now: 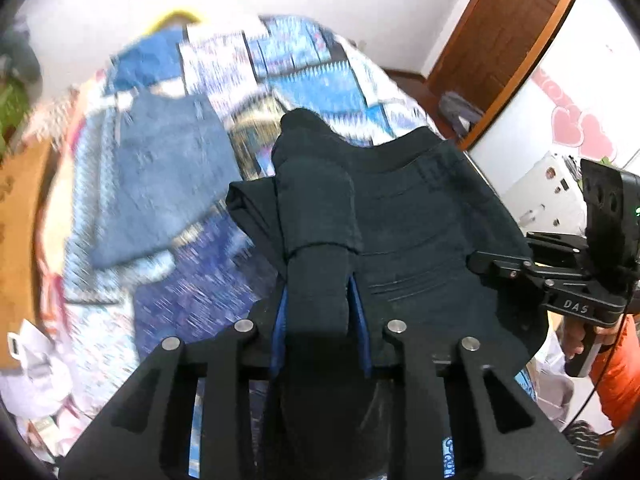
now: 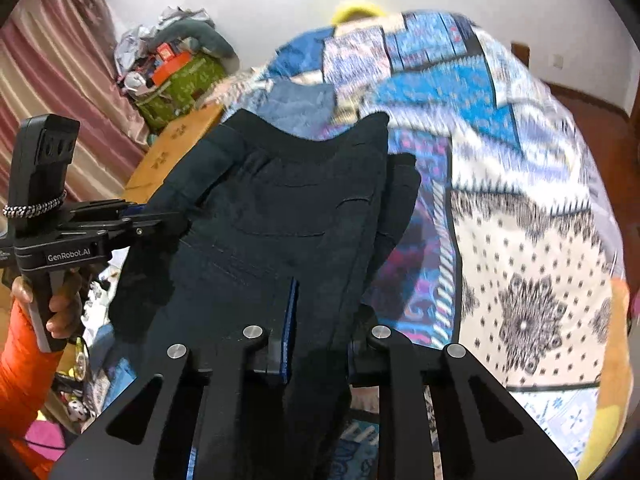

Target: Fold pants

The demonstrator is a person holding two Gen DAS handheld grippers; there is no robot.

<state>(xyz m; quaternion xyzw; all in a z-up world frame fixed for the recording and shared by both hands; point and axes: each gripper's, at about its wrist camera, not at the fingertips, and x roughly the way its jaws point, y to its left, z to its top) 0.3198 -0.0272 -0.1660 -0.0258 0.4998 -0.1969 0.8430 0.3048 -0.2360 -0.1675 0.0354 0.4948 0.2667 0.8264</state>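
Dark navy pants [image 1: 416, 224] hang in the air above the bed, stretched between both grippers. My left gripper [image 1: 320, 300] is shut on a bunched fold of the pants; cloth wraps over its blue-padded fingers. My right gripper [image 2: 316, 320] is shut on the other side of the pants [image 2: 272, 208], whose waistband curves at the far end. The right gripper shows at the right of the left wrist view [image 1: 500, 264], clamped on the pants' edge. The left gripper shows at the left of the right wrist view [image 2: 160, 220], also on the cloth.
A bed with a patterned blue and white quilt [image 2: 500, 208] lies below. Folded blue jeans [image 1: 160, 176] rest on it at the left. A cluttered green bag [image 2: 176, 84] and pink curtain [image 2: 48, 80] stand at the left; a wooden door [image 1: 504, 32] at the right.
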